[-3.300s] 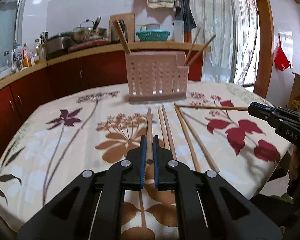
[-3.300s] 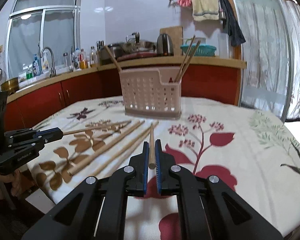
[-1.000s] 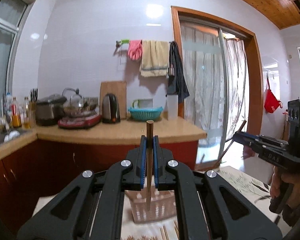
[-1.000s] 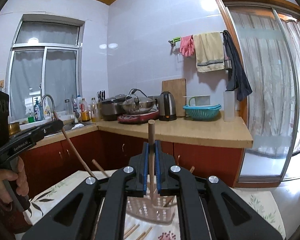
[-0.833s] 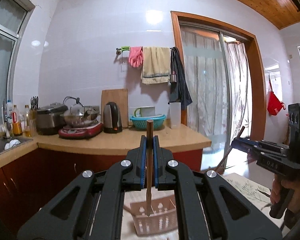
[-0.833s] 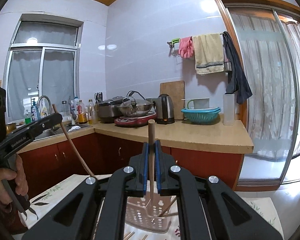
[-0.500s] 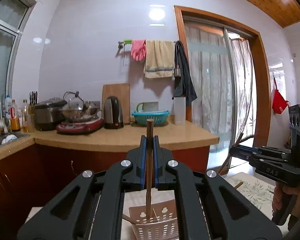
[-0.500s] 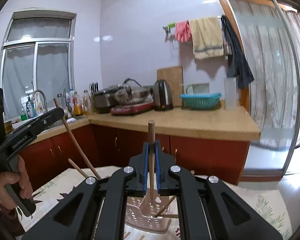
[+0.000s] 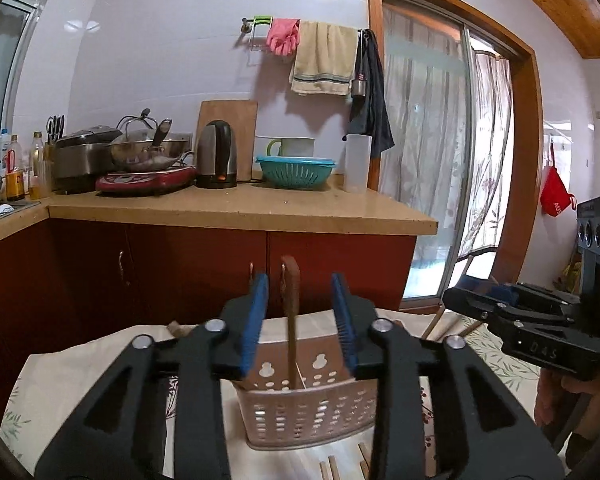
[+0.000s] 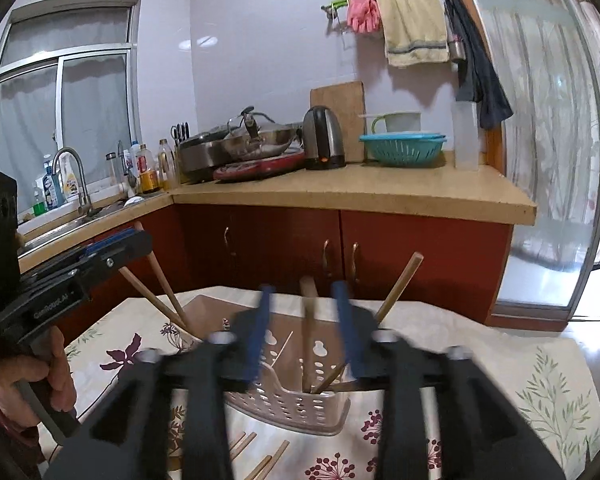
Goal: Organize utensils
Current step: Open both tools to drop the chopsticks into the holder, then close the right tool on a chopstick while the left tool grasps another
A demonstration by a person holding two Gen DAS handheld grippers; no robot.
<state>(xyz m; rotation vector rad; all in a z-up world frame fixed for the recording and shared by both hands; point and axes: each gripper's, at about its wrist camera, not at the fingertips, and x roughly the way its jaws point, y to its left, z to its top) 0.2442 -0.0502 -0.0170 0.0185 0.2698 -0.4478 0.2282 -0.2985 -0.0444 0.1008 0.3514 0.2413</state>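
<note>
A pink perforated utensil basket (image 9: pixel 308 404) stands on the flowered tablecloth; it also shows in the right wrist view (image 10: pixel 288 400). My left gripper (image 9: pixel 299 326) is open just above the basket, and a wooden chopstick (image 9: pixel 290 320) stands free between its jaws, its lower end inside the basket. My right gripper (image 10: pixel 304 328) is open too, with another chopstick (image 10: pixel 309 336) upright between its jaws and down in the basket. More chopsticks (image 10: pixel 400 284) lean in the basket. Each gripper shows at the edge of the other's view.
Loose chopsticks (image 10: pixel 260 460) lie on the tablecloth (image 10: pixel 540 392) in front of the basket. Behind the table runs a counter (image 9: pixel 236 212) with red cabinets, a kettle, a wok and a teal colander. A glass door is at the right.
Both grippers have opened and let go of their chopsticks, which now stand in the basket. Both views have sunk a little toward the basket.
</note>
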